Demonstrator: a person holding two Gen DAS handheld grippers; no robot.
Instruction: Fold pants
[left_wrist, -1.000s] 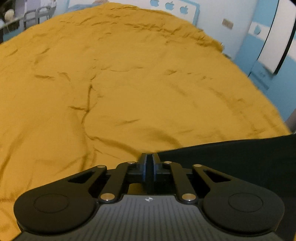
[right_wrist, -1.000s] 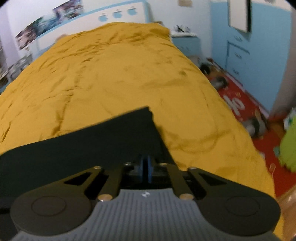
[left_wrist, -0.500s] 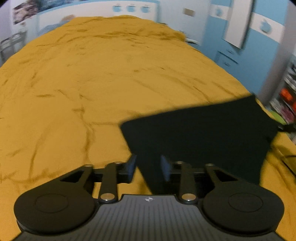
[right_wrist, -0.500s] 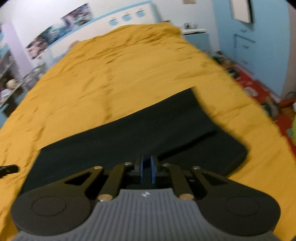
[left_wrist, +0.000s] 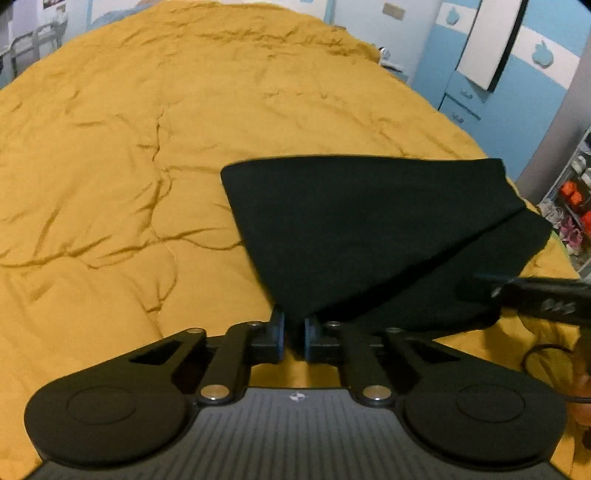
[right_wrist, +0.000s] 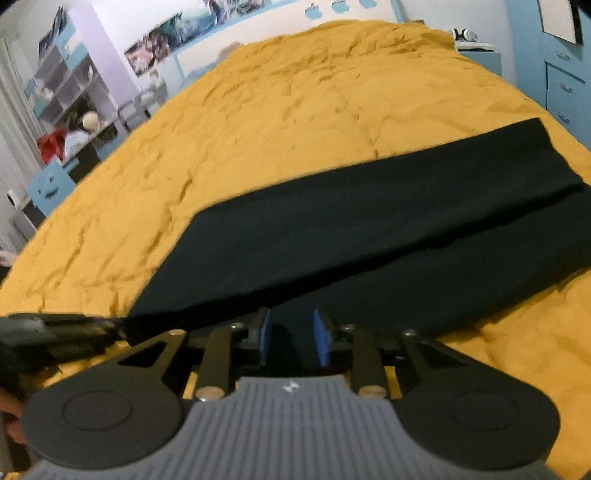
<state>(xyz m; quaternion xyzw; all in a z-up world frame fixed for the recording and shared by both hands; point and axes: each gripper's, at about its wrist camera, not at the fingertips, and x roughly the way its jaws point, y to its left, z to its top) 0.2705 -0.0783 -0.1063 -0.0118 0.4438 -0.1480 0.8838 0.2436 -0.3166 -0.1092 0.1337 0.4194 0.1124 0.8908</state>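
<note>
The black pants (left_wrist: 369, 229) lie folded in layers on the mustard-yellow bedspread (left_wrist: 147, 147). My left gripper (left_wrist: 294, 332) is open with a narrow gap, right at the near corner of the pants. In the right wrist view the pants (right_wrist: 369, 236) stretch as a long dark band, the top layer folded over the lower one. My right gripper (right_wrist: 291, 339) is open at their near edge, holding nothing. The right gripper's fingers also show at the right of the left wrist view (left_wrist: 524, 291), and the left gripper shows at the left of the right wrist view (right_wrist: 55, 328).
Blue cabinets (left_wrist: 517, 85) stand to the right of the bed. Shelves with toys (right_wrist: 66, 96) and a blue desk (right_wrist: 48, 184) stand to its left. A nightstand (right_wrist: 476, 51) is by the far corner.
Both grippers were shut on the pants a second ago and carried the edge over. The left opened first, then the right. The pants now lie folded.
</note>
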